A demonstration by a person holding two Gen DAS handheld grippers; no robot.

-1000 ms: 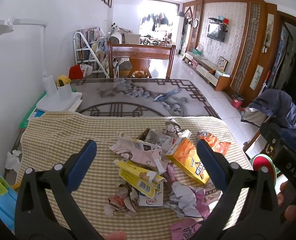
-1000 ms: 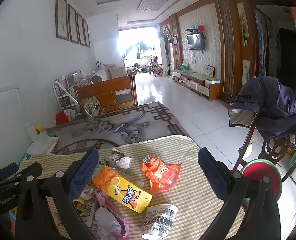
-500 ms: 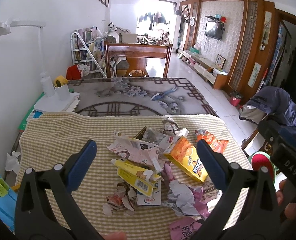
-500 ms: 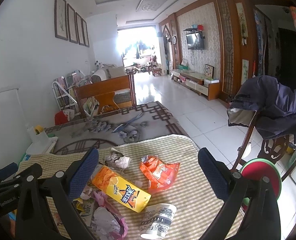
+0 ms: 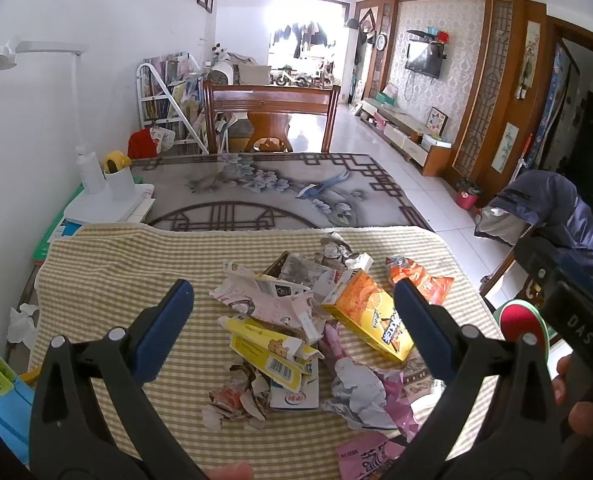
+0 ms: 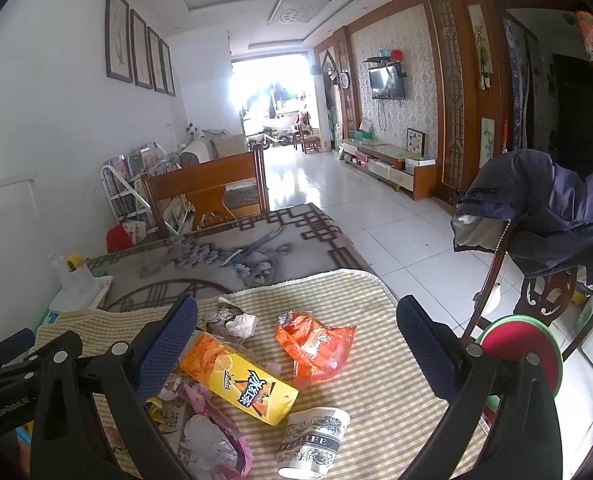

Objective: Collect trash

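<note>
A pile of trash lies on a checked tablecloth (image 5: 108,272). In the left wrist view I see an orange juice carton (image 5: 370,322), a yellow box (image 5: 264,350), torn pink paper packaging (image 5: 260,296), an orange snack bag (image 5: 420,282) and crumpled paper (image 5: 358,394). My left gripper (image 5: 294,320) is open and empty above the pile. In the right wrist view the juice carton (image 6: 238,376), the snack bag (image 6: 316,344) and a crushed paper cup (image 6: 314,440) lie between the fingers of my right gripper (image 6: 296,344), which is open and empty above them.
A red and green round bin lid (image 6: 522,350) sits beside the table's right edge, below a chair draped with a dark jacket (image 6: 552,208). A white lamp base with a cup (image 5: 108,196) stands at the far left. A wooden chair (image 5: 270,120) is at the far end.
Both grippers have shifted only slightly; the trash sits a little lower and nearer in the left wrist view. Nothing was picked up.
</note>
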